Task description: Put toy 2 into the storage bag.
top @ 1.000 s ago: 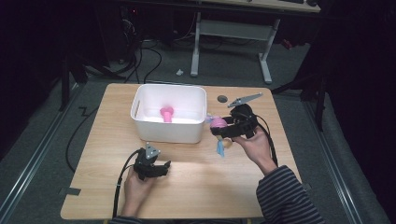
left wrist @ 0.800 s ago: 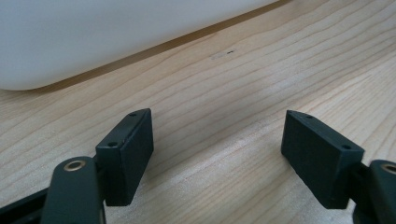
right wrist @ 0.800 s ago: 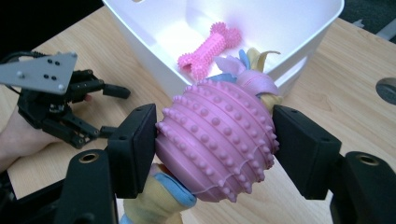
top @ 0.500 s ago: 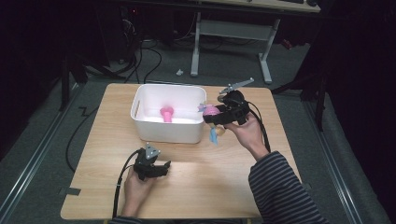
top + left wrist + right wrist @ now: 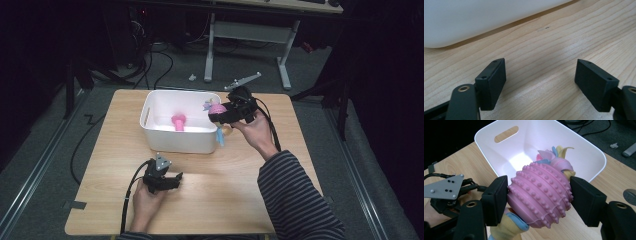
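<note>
One pink studded toy (image 5: 540, 195), pastel ribbons trailing, over the white bin's (image 5: 596, 157) near rim | your right gripper (image 5: 539, 200) clamps its sides | your left gripper (image 5: 540, 82) gapes wide, nothing between, near bin.

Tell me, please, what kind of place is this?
Probably a lab or workshop set up for recording. A small wooden table stands on grey carpet among loose cables, with a desk frame behind it in a dark room.

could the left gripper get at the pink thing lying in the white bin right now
Probably yes: the left gripper rests open and empty on the table before the bin; the top is open, so it must lift over the near wall to the pink thing.
</note>
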Motion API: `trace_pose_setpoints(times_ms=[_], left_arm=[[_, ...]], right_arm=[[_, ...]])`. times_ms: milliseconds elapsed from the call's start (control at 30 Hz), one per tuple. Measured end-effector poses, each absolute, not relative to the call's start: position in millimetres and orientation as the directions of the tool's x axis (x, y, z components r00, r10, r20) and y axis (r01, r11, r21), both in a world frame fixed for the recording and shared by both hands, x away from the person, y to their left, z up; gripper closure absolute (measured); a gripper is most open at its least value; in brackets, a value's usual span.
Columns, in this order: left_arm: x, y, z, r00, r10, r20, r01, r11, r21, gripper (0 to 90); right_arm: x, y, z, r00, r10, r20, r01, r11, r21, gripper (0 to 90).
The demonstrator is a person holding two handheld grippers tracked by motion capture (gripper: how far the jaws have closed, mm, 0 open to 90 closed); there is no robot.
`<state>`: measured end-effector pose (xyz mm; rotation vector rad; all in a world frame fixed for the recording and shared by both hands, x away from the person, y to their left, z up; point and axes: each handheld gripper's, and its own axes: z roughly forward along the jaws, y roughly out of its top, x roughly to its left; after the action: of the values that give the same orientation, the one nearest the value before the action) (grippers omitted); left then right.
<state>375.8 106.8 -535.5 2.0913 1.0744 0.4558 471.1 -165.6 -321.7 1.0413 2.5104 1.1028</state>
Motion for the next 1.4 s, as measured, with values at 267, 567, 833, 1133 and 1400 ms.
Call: trace_pose_setpoints(times_ms=[267, 567, 833, 1133, 1400], left_arm=[[376, 107, -535, 0.589, 0.808, -0.016, 0.550, -0.386, 0.741, 25.5], [376, 107, -536, 0.588, 0.809, -0.017, 0.550, -0.384, 0.742, 25.4], [376, 107, -536, 0.589, 0.808, -0.015, 0.549, -0.386, 0.741, 25.4], [376, 107, -535, 0.589, 0.808, -0.013, 0.548, -0.388, 0.741, 25.3], [376, 107, -535, 0.591, 0.806, -0.012, 0.547, -0.390, 0.740, 25.3]], right_arm=[[479, -156, -318, -0.734, 0.671, 0.099, 0.531, 0.478, 0.700, 33.4], [488, -146, -321, -0.739, 0.664, 0.112, 0.537, 0.480, 0.694, 33.4], [494, -133, -327, -0.748, 0.652, 0.119, 0.547, 0.505, 0.668, 33.3], [501, -119, -337, -0.761, 0.631, 0.151, 0.564, 0.530, 0.633, 33.3], [504, -108, -346, -0.764, 0.626, 0.156, 0.573, 0.546, 0.611, 33.2]])
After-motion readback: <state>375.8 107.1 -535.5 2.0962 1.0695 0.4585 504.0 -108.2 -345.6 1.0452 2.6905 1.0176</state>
